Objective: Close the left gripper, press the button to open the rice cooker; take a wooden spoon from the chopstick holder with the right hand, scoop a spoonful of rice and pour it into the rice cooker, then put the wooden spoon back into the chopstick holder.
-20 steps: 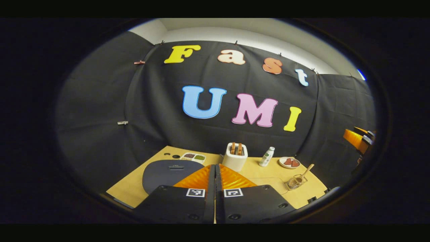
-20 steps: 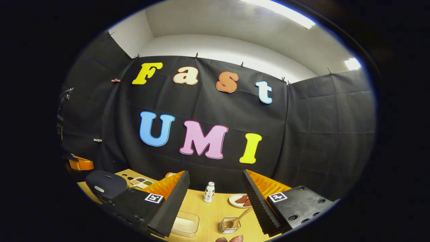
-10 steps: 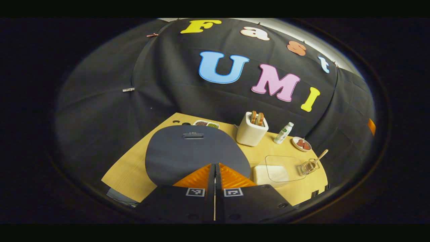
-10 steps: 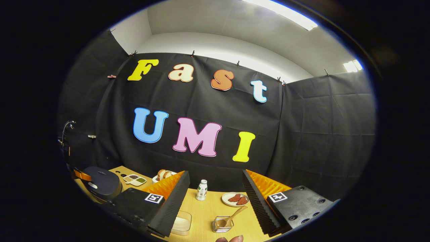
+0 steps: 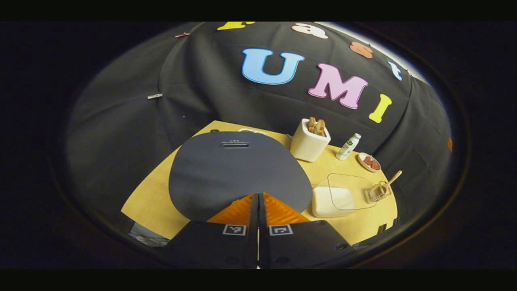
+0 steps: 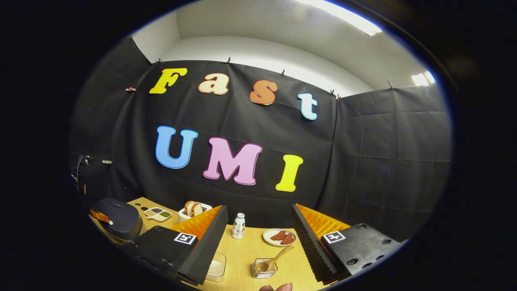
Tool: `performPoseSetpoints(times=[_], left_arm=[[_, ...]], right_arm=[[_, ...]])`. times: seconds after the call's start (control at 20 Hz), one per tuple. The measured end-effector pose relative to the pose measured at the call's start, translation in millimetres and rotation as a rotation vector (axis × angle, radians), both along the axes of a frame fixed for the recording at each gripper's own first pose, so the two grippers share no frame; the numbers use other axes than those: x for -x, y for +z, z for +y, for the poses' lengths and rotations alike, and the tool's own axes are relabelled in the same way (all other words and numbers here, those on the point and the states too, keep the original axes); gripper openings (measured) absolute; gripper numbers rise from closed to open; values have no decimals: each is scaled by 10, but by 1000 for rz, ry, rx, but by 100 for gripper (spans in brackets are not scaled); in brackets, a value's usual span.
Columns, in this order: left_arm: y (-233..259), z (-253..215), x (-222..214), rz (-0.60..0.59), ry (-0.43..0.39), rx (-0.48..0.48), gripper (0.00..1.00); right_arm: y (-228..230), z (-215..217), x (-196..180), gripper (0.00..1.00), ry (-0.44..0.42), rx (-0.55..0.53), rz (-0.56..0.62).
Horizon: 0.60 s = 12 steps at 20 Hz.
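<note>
Rice cooker [image 5: 238, 171] sat lid-down on the surface [image 5: 151, 206], left tongs [image 5: 258, 198] pressed together right over its front edge, nothing gripped. Wooden spoon [image 6: 278, 255] leaned in the chopstick holder [image 6: 263, 268] beside the rice box [image 5: 333, 198]. Right tongs [image 6: 258, 238] gaped wide, empty, above them.

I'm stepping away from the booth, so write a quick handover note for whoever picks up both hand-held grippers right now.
Left hand-held gripper: shut, empty, right at the near edge of the rice cooker; lid still down, contact with the button cannot be seen.
Right hand-held gripper: open, empty, above the table, aimed at the chopstick holder.
Wooden spoon stands in the holder; rice container sits between cooker and holder.
Done: left gripper closed.
Left: pop the lid, take the spoon, scoop rice, pour into the cooker, return the spoon.
</note>
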State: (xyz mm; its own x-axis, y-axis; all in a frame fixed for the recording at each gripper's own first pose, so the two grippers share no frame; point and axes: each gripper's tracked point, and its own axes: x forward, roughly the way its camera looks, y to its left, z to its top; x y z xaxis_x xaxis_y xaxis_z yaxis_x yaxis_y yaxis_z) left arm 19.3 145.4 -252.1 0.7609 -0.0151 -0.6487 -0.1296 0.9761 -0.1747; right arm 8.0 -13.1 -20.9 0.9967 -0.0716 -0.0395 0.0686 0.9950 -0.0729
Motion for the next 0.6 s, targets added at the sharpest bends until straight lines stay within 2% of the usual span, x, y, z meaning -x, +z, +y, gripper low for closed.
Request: performPoseSetpoints(times=[0.15,0.2,0.3,0.35,0.4,0.45,0.5,0.6], left_arm=[[-73,-15,43,20,-16,22,7],[-76,-18,8,9,-19,18,10],[-30,-12,30,20,-19,0,7],[-16,-9,28,23,-19,-14,9],[18,-6,11,18,-21,-32,7],[70,-8,35,14,-24,-43,10],[155,-5,15,-5,-24,-53,7],[321,5,-64,-47,-26,-60,9]], right_arm=[[-44,29,-12,97,9,-4,11],[-42,45,-18,97,11,-8,11],[-30,53,0,97,16,-9,9],[-17,47,12,97,16,-5,7],[-17,31,13,97,13,-3,6],[-14,12,28,97,11,-4,6],[-13,-3,43,97,6,-6,6],[-8,-44,75,98,-4,-7,6]])
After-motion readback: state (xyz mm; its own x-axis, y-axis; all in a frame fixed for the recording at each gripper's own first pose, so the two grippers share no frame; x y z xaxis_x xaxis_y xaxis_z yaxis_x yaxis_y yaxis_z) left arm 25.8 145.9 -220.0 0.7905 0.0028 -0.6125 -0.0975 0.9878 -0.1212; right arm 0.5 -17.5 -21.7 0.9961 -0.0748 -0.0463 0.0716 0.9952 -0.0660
